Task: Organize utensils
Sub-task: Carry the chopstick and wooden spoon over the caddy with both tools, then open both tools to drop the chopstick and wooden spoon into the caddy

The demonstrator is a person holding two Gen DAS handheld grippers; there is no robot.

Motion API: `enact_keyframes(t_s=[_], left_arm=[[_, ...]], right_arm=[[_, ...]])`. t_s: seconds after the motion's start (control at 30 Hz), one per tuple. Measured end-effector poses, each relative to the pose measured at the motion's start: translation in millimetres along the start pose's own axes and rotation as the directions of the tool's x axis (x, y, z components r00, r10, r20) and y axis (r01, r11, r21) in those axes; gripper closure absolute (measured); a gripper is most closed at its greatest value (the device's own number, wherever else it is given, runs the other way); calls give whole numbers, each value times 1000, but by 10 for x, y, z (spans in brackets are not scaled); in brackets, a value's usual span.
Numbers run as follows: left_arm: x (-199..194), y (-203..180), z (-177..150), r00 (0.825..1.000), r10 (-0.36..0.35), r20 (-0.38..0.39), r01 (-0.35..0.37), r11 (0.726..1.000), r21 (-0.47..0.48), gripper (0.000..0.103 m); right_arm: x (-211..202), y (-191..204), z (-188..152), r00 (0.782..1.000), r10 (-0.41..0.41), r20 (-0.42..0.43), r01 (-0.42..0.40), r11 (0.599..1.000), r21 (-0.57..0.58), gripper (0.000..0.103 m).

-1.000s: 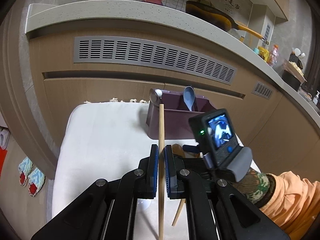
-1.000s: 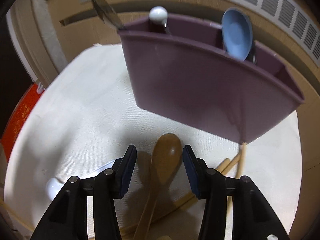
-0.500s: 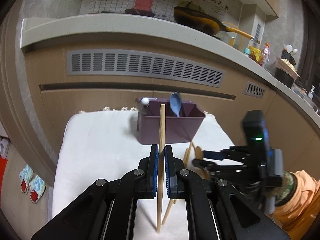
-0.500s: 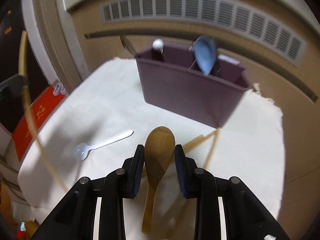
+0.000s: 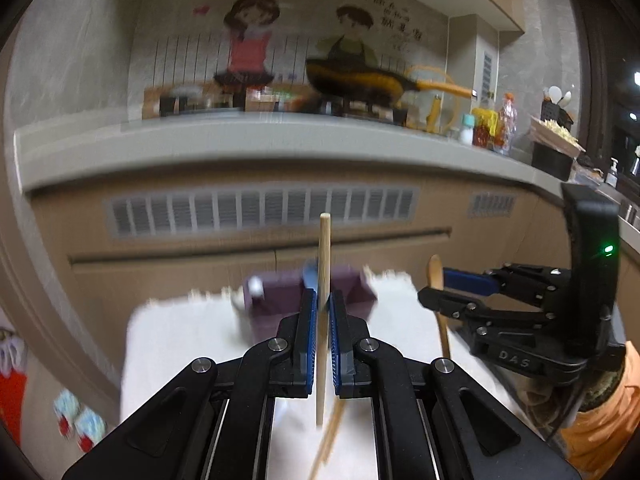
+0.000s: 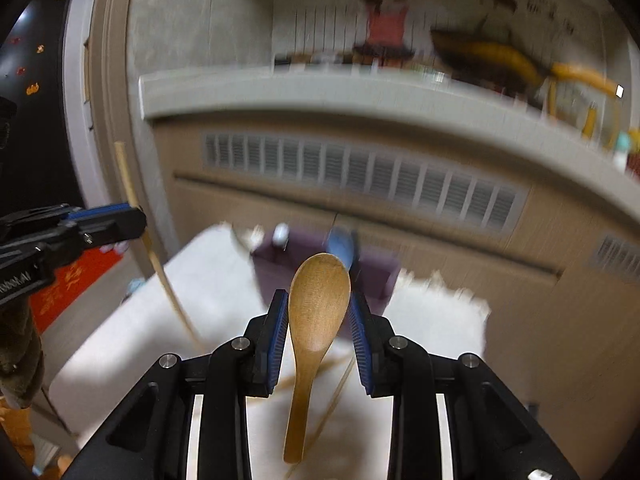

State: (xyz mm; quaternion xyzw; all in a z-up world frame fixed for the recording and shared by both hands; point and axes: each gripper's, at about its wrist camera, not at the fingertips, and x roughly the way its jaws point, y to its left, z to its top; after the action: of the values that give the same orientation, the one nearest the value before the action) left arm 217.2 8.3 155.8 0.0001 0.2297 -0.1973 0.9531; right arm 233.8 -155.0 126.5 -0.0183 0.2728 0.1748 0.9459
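Note:
My left gripper [image 5: 323,312] is shut on a wooden chopstick [image 5: 323,264] and holds it upright, high above the white cloth [image 5: 188,332]. My right gripper [image 6: 319,312] is shut on a wooden spoon [image 6: 318,300], bowl up, also lifted; it shows at the right of the left wrist view [image 5: 436,280]. The purple utensil holder [image 5: 356,288] stands at the far side of the cloth, behind both grippers, with a blue spoon [image 6: 340,242] and a white-tipped utensil [image 6: 280,234] in it. The left gripper and chopstick show at the left of the right wrist view [image 6: 132,196].
More chopsticks [image 6: 336,384] lie on the cloth below the grippers. A cabinet front with a vent grille [image 5: 260,212] rises behind the cloth, under a counter [image 5: 280,140] with a pan [image 5: 356,80] and bottles. The background is motion-blurred.
Both grippers have risen well above the cloth, carrying the chopstick and the wooden spoon. The right gripper closed on the spoon a second ago. The holder now looks smaller and farther away.

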Motion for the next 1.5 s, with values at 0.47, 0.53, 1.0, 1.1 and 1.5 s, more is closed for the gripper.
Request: enact_keyframes(t_s=[0.47, 0.53, 1.0, 1.1, 1.5], left_arm=[[332, 44, 1156, 976, 29, 216, -43, 997, 58, 97], [473, 96, 1168, 974, 38, 223, -50, 998, 49, 97], [1731, 474, 396, 999, 36, 40, -33, 997, -71, 97], [1908, 523, 219, 999, 35, -4, -35, 994, -99, 96], [2008, 542, -324, 991, 41, -130, -59, 989, -135, 79]], right_arm=[[28, -576, 1236, 962, -75, 264, 51, 994, 97, 75], [156, -565, 1193, 960, -73, 270, 48, 994, 99, 75], [1465, -503, 495, 992, -59, 113, 46, 993, 108, 75], [1662, -473, 311, 998, -48, 51, 43, 994, 103, 75], [1867, -527, -83, 990, 15, -137, 6, 989, 148, 61]])
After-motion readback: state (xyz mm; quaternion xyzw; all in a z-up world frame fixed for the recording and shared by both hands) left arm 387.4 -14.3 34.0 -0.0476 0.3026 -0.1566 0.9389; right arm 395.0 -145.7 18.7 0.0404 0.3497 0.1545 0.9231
